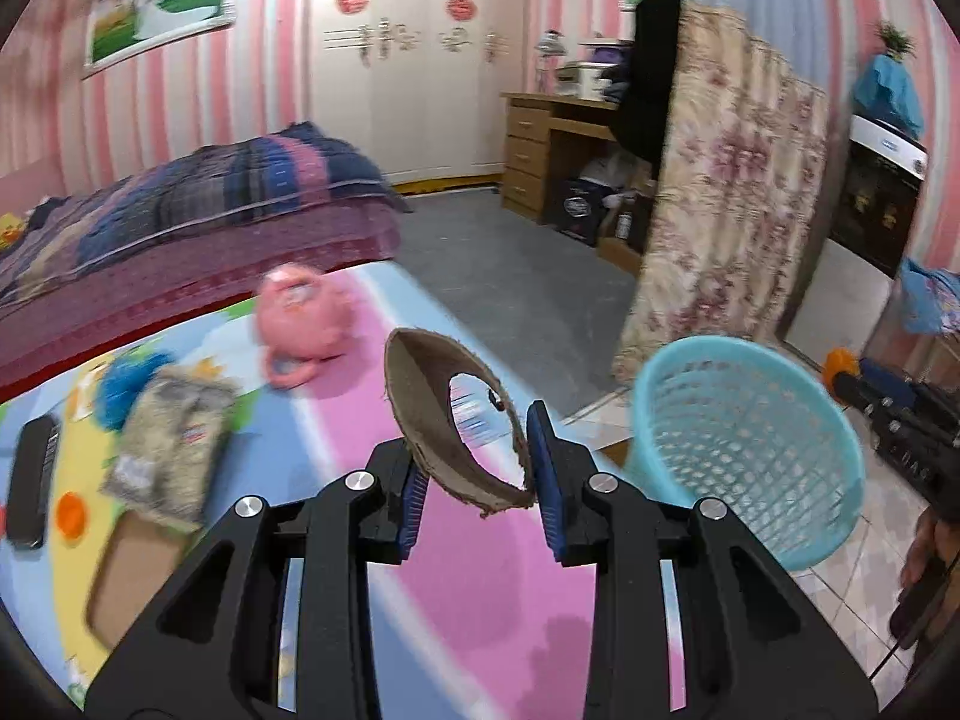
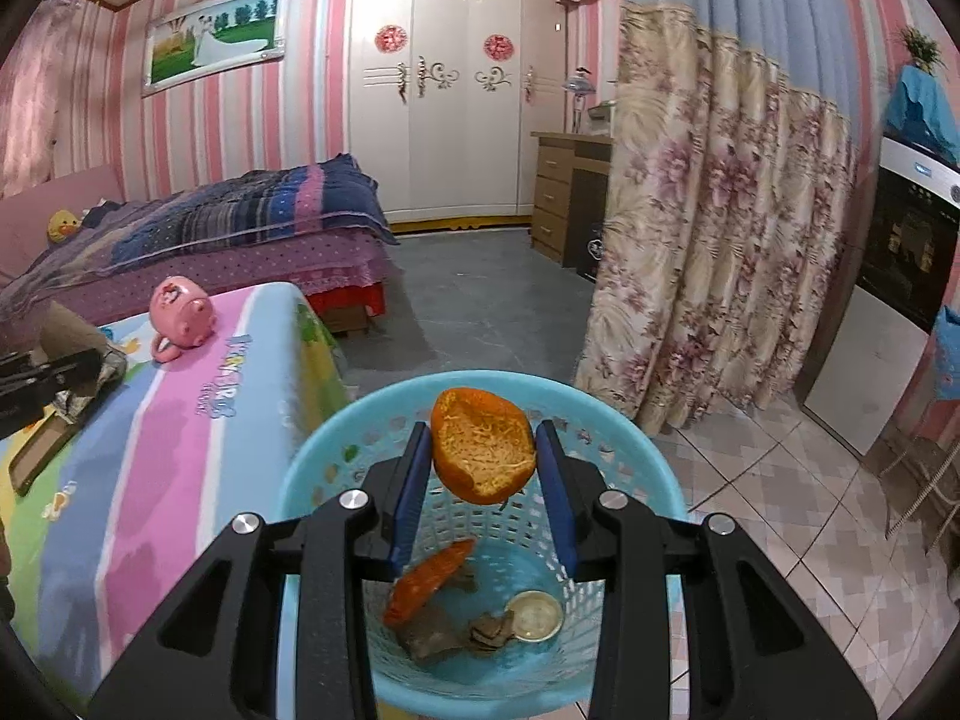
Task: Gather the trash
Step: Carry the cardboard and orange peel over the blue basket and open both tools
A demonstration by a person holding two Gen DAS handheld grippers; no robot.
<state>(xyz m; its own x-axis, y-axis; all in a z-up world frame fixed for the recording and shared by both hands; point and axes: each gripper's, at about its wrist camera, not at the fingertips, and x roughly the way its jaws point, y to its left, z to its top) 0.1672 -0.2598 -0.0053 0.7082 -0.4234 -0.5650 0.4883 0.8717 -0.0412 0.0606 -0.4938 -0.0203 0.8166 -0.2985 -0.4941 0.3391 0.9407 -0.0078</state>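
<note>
Gripping an orange peel [image 2: 483, 456] cupped side toward camera over the basket [image 2: 336, 462], right jaws clenched, left jaws grasping brown shell [image 1: 456, 420].

I see pink striped walls [image 2: 228, 120], 1 white wardrobe [image 2: 444, 120], a bed [image 2: 240, 222], a floral curtain [image 2: 720, 240] and grey floor [image 2: 480, 312].

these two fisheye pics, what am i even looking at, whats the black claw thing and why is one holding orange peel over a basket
No robot here: a person holds a black two-finger gripper in each hand, each with a camera looking along its fingers. One picture comes from the left gripper, which pinches a torn brown scrap above a colourful mat. The other comes from the right gripper, which grips an orange peel over a blue basket already holding trash. On the mat lie a pink mug, a crumpled wrapper and a black remote.
</note>
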